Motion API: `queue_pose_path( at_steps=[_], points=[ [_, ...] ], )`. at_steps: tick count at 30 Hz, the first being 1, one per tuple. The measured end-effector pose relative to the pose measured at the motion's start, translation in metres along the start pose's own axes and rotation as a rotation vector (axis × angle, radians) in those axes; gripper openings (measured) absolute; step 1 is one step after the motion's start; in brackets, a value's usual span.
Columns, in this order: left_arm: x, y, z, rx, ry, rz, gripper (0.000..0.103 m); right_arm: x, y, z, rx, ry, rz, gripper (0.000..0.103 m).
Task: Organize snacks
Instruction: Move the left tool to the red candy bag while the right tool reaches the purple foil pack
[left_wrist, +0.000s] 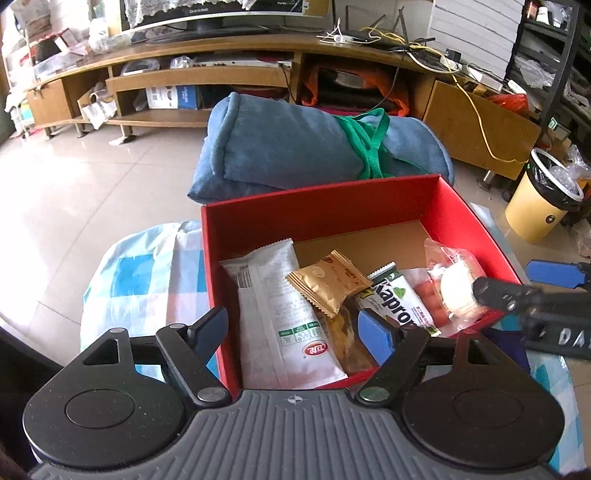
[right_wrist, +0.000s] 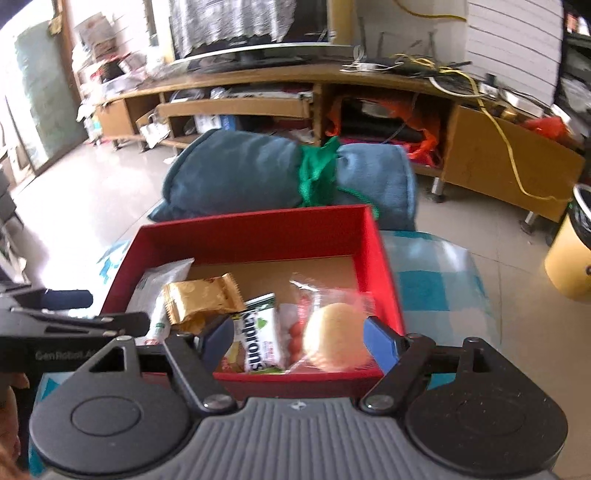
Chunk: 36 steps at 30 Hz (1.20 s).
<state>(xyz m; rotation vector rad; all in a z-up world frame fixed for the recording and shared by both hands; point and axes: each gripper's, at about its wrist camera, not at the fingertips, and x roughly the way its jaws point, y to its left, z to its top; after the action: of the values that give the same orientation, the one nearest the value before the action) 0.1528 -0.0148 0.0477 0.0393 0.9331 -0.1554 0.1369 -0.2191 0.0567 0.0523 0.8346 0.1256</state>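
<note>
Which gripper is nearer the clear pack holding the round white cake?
Right. The right gripper hangs open just above the cake pack. The left gripper is open over the white packet at the box's other side.

A lived-in home sitting room is indicated: long wooden TV stand (left_wrist: 207, 77) cluttered with cables, television (left_wrist: 221, 14) draped in lace, tiled floor (left_wrist: 74, 177), rolled blue blanket (left_wrist: 288, 147), yellow wastebin (left_wrist: 543, 206).
</note>
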Motion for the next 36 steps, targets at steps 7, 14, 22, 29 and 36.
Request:
queue_pose_path(
  at_steps=[7,14,22,29,36],
  points=[
    [-0.002,-0.001,-0.005,-0.007,0.019,-0.026,0.083,-0.006,-0.016,-0.012,0.043,0.030,-0.034,0.075],
    [-0.005,-0.009,-0.018,0.014,0.051,-0.061,0.084,-0.011,-0.031,-0.031,0.076,0.078,-0.071,0.075],
    [-0.004,-0.027,-0.035,0.069,0.090,-0.095,0.086,-0.001,-0.059,-0.054,0.157,0.169,-0.107,0.078],
    [-0.003,-0.034,-0.039,0.075,0.110,-0.118,0.086,0.021,-0.076,-0.068,0.240,0.234,-0.100,0.081],
    [-0.003,-0.033,-0.045,0.073,0.136,-0.142,0.086,0.043,-0.056,-0.073,0.169,0.276,-0.098,0.086]
  ],
)
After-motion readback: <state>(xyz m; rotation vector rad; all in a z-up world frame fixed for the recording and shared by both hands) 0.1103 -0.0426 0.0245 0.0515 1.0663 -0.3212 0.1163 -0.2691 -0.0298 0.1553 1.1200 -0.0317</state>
